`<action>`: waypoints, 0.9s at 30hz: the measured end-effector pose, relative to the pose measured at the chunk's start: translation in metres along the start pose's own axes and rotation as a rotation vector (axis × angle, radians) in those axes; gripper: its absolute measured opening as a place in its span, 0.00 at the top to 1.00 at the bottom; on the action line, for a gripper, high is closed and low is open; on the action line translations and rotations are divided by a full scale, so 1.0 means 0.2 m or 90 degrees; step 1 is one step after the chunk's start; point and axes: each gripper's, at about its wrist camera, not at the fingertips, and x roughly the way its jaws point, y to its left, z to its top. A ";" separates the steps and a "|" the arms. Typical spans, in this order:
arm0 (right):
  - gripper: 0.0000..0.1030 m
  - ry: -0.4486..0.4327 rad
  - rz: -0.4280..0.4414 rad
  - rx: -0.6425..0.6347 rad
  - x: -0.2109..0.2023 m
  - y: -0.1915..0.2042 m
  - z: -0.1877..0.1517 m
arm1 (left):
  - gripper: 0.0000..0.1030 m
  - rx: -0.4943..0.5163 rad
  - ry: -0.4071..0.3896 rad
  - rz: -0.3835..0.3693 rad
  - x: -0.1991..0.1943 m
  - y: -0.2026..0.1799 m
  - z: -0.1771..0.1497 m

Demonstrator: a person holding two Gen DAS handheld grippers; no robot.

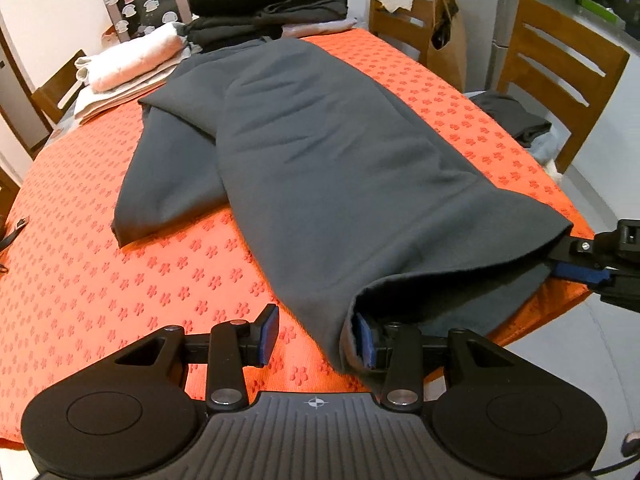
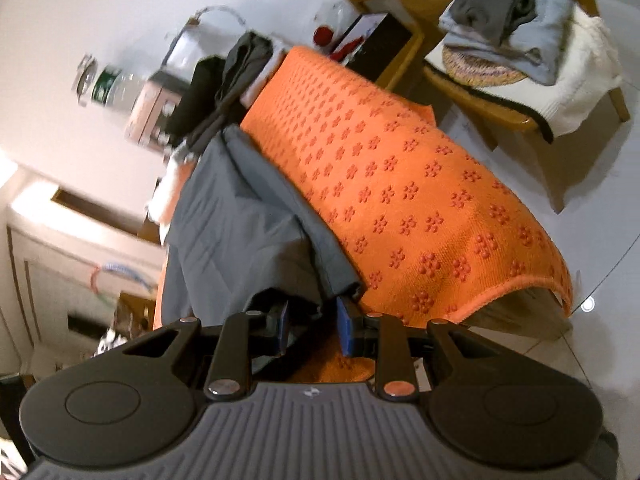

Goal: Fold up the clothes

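Sweater (image 1: pixel 320 152) lies across the middle of the orange counter (image 1: pixel 100 272). Left tool (image 1: pixel 316 332) is spread wide at the hem; right tool (image 2: pixel 312 328) seems clenched on its corner. Next, I judge, left must grip, then both lift the hem.

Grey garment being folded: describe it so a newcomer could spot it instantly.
Start from the orange cloth with the flower pattern that covers the table. The grey garment lies lengthwise down its middle, one sleeve spread to the left, its near hem lifted by the left gripper and right gripper. Unlike the folded stacks at the far end, it is spread out, unfolded.
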 end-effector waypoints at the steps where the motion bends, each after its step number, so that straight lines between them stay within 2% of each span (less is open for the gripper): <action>1: 0.71 -0.008 0.005 0.021 0.00 -0.01 0.00 | 0.57 0.001 -0.002 -0.002 0.00 0.00 0.00; 3: 0.71 -0.014 0.019 0.073 0.01 -0.05 -0.02 | 0.57 0.004 -0.004 -0.006 0.00 0.01 0.01; 8: 0.71 -0.025 0.029 0.139 0.03 -0.06 -0.06 | 0.57 0.014 -0.015 -0.011 0.01 0.02 0.03; 11: 0.69 -0.054 0.021 0.137 0.06 -0.04 -0.05 | 0.57 0.018 -0.026 -0.013 0.01 0.03 0.05; 15: 0.68 -0.064 0.013 0.137 0.11 -0.02 -0.04 | 0.57 0.023 -0.035 -0.015 0.01 0.04 0.07; 18: 0.68 -0.044 -0.003 0.141 0.13 0.00 0.00 | 0.57 0.014 -0.033 -0.022 0.02 0.06 0.08; 19: 0.73 -0.037 -0.009 0.143 0.14 0.00 0.01 | 0.57 0.006 -0.033 -0.027 0.02 0.06 0.08; 20: 0.87 -0.030 -0.015 0.145 0.15 0.01 0.03 | 0.57 -0.002 -0.033 -0.032 0.01 0.07 0.08; 21: 0.91 -0.023 -0.020 0.146 0.15 0.02 0.04 | 0.57 -0.014 -0.033 -0.041 0.01 0.07 0.07; 24: 0.93 -0.002 -0.037 0.151 0.17 0.04 0.08 | 0.56 -0.069 -0.038 -0.080 -0.03 0.10 0.04; 27: 0.93 0.019 -0.054 0.156 0.19 0.06 0.12 | 0.51 -0.134 -0.040 -0.119 -0.08 0.12 -0.02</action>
